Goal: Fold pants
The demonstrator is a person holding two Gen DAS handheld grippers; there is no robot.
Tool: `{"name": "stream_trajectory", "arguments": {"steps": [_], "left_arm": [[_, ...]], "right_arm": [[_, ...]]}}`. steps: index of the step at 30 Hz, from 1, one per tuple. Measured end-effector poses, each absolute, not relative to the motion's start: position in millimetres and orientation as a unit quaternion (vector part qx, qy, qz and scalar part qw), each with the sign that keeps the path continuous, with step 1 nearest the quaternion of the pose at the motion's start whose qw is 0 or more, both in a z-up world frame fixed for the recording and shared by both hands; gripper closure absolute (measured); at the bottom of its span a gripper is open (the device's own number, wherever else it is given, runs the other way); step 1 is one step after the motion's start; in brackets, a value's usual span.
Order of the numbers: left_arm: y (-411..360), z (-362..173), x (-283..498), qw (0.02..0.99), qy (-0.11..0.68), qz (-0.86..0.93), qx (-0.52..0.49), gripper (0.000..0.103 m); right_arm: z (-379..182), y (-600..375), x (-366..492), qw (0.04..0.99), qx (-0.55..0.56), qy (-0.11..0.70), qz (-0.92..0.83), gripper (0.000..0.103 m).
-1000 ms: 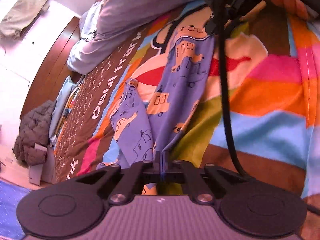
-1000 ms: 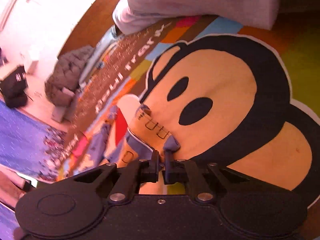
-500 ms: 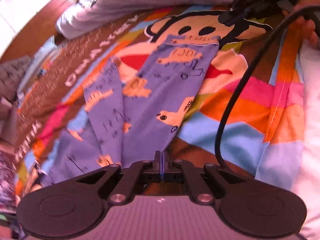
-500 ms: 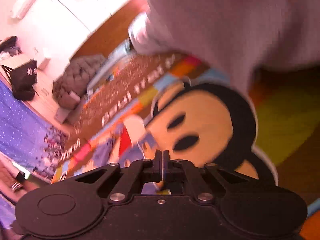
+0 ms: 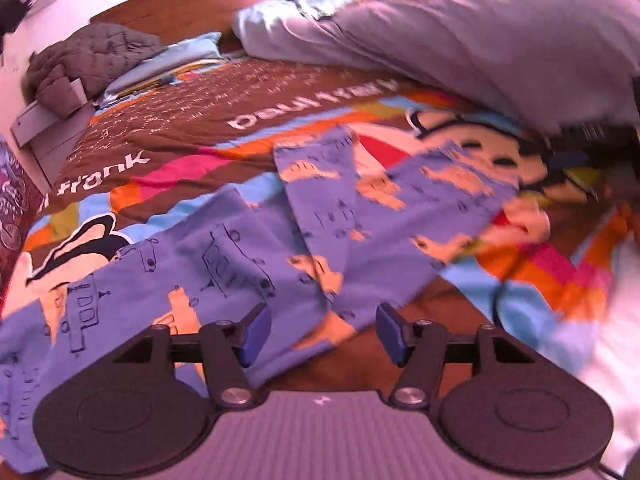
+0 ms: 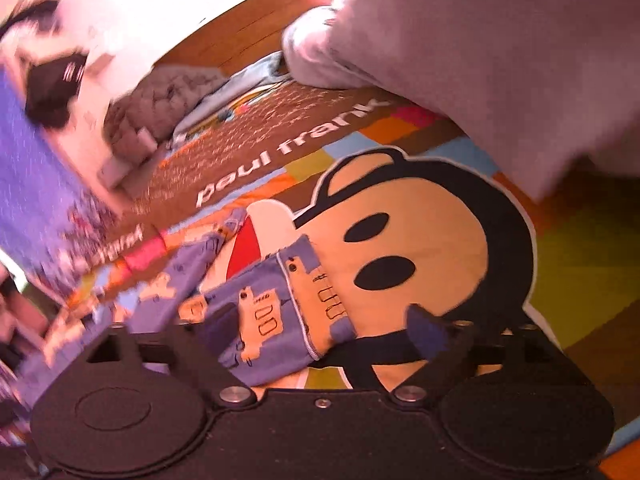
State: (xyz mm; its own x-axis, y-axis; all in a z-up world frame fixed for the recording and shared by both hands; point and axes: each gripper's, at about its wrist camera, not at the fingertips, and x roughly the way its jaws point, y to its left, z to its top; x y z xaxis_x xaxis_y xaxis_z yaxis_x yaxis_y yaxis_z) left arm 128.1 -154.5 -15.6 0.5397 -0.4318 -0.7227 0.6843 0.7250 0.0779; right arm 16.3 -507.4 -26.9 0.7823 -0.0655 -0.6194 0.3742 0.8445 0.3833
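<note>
Blue pants [image 5: 240, 264] printed with orange cars lie spread on a colourful cartoon bedspread [image 5: 208, 120], both legs reaching away toward the monkey face. My left gripper [image 5: 319, 334] hovers over their near edge. Its jaws are opening, and the cloth lies below them, not pinched. In the right wrist view one leg end [image 6: 280, 312] rests on the monkey face print [image 6: 420, 248]. My right gripper [image 6: 320, 340] hangs just above that leg end with its jaws opening wide; the pads do not press on the cloth.
A big grey pillow [image 5: 480, 28] lies at the head of the bed. A quilted grey jacket [image 5: 88, 60] sits on a box at the far left corner, beside a wooden headboard [image 5: 192, 4]. A black cable [image 5: 498, 300] crosses the spread at right.
Both grippers were shut on the pants and have let go and opened. The left one swung left and rolled level. The right one lifted a little off the leg end.
</note>
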Motion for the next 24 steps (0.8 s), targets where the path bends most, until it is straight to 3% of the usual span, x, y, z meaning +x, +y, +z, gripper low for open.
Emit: {"name": "stream_trajectory", "arguments": {"steps": [3, 5, 6, 8, 9, 16, 20, 24], "left_arm": [[-160, -18, 141, 0.875, 0.328, -0.325, 0.149, 0.034], [-165, -19, 147, 0.884, 0.31, -0.324, 0.131, 0.038], [-168, -22, 150, 0.886, 0.305, -0.326, 0.126, 0.044], [-177, -33, 160, 0.882, 0.314, -0.331, 0.117, 0.071], [-178, -40, 165, 0.88, 0.321, -0.332, 0.11, 0.074], [-128, -80, 210, 0.836, 0.406, -0.358, -0.095, 0.085], [-126, -82, 211, 0.836, 0.408, -0.357, -0.089, 0.086], [-129, -83, 210, 0.837, 0.407, -0.356, -0.081, 0.086]], "right_arm": [[-21, -481, 21, 0.93, 0.17, 0.312, -0.096, 0.001], [-19, -465, 25, 0.937, 0.123, 0.315, -0.088, 0.001], [-17, -459, 28, 0.939, 0.103, 0.315, -0.085, 0.001], [-10, -451, 40, 0.944, 0.084, 0.31, -0.074, 0.001], [-5, -449, 50, 0.944, 0.081, 0.313, -0.06, 0.002], [35, -407, 186, 0.917, 0.025, 0.392, 0.072, 0.03], [22, -367, 279, 0.894, -0.005, 0.442, 0.074, 0.038], [-3, -338, 344, 0.87, 0.01, 0.492, 0.036, 0.039]]}}
